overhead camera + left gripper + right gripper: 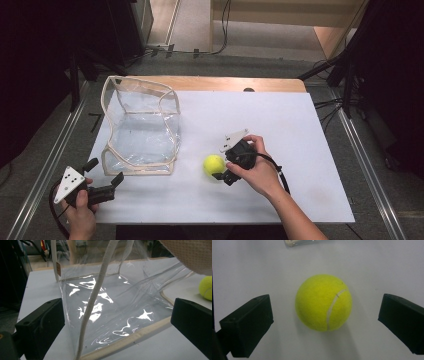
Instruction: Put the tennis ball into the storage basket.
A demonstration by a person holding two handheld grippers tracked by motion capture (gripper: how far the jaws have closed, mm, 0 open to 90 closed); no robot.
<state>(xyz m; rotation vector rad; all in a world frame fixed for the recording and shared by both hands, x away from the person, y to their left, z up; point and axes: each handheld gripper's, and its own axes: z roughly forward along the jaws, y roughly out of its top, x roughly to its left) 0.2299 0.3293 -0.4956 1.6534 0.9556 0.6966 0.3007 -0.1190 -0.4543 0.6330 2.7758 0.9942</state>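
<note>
Looking down from the high view, a white table (300, 125) carries three things from left to right. At about eight o'clock, near the table's front left corner, a hand (82, 220) holds the left gripper (105, 176), its two black fingers (117, 179) spread wide and closed on nothing, aimed toward the bag just beyond them. In the left gripper view the fingers (41, 327) stand far apart, framing the bag's near cream-trimmed edge. At about ten o'clock sits that clear plastic bag (142, 125), standing open with cream binding along its edges and a white strap (93, 300) hanging across its front. Just right of the bag, near the table's middle, a yellow tennis ball (213, 164) rests on the white surface. At the ball's three o'clock side, a second hand (257, 172) holds the right gripper (221, 169); in the right gripper view its fingers (249, 325) are wide apart, one on each side of the ball (323, 302), touching neither side.
</note>
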